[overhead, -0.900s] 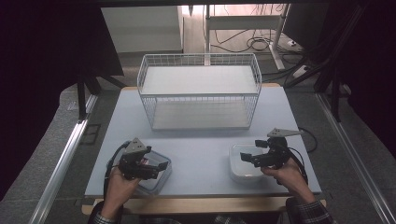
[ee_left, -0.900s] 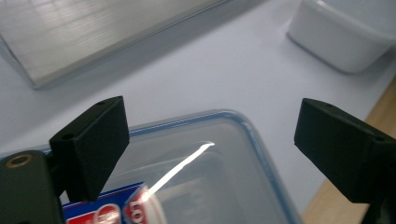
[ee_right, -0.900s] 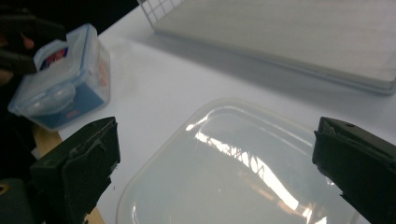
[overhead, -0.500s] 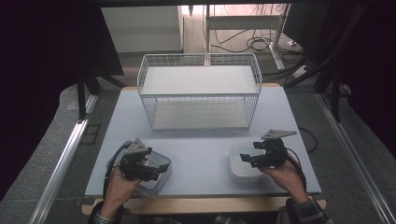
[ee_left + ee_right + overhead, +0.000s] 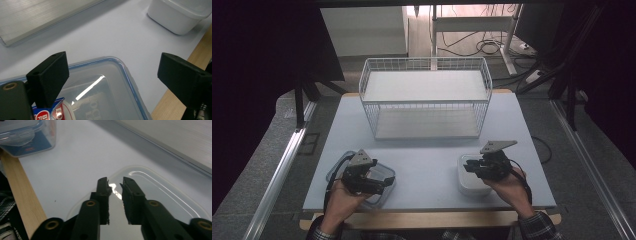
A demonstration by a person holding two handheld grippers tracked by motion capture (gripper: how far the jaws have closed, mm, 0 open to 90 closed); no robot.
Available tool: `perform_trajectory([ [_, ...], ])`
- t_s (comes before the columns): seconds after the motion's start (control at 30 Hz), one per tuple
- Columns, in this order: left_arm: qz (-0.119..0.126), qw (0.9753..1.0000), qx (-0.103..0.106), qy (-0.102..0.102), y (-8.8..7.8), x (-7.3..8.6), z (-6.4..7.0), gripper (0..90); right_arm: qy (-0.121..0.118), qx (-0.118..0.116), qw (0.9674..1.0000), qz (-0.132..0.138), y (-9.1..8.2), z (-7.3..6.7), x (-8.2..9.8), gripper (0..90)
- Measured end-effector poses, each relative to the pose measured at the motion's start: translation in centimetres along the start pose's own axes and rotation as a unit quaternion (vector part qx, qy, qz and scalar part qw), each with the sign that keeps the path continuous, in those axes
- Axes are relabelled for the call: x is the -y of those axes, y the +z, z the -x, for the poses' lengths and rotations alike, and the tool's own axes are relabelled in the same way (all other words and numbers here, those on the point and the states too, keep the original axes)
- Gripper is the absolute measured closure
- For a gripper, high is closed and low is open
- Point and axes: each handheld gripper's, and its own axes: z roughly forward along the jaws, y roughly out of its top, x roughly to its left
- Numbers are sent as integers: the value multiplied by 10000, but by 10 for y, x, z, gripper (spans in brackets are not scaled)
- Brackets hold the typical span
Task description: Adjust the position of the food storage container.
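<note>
At the desk's (image 5: 427, 165) near-left corner, a clear lidded container with a blue-edged lid (image 5: 382, 176) is seen under the left gripper (image 5: 379, 183). In the left gripper view the jaws are spread wide, one over the lid (image 5: 100, 85), the other out past its edge above the desk's wooden front edge (image 5: 172, 100); nothing is pinched. A red-and-blue printed packet (image 5: 53, 112) is visible through the lid.

Near the desk's near-right corner, a white container with a clear lid (image 5: 472, 181) is sat under the right gripper (image 5: 469, 167). In the right gripper view the jaws are nearly pressed together, a narrow gap left between the pads, just above the clear lid (image 5: 160, 192); nothing is seen gripped between them. Contact with the lid cannot be told.

The two containers are well apart, bare desk between them. Toward the desk's far edge, centred, a white wire basket (image 5: 427, 97) is stood, apart from both containers. Each gripper is held by a hand coming in over the near edge.
</note>
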Motion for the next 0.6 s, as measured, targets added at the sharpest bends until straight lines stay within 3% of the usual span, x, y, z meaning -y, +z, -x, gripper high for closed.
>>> perform_trajectory([
  [0.13,30,10000,-4,-9,0,0,0,114,-158,-23,9999,-46,9,-11,-6,871],
  [0.33,111,9999,-85,20,0,1,0,120,-184,-39,9998,-86,22,-20,-11,895],
  [0.43,121,9999,-111,39,0,1,1,119,-468,-1,9983,-343,33,-28,-11,895],
  [0.6,139,9998,-125,64,1,1,1,118,-660,79,9968,-452,40,-31,-10,895],
])
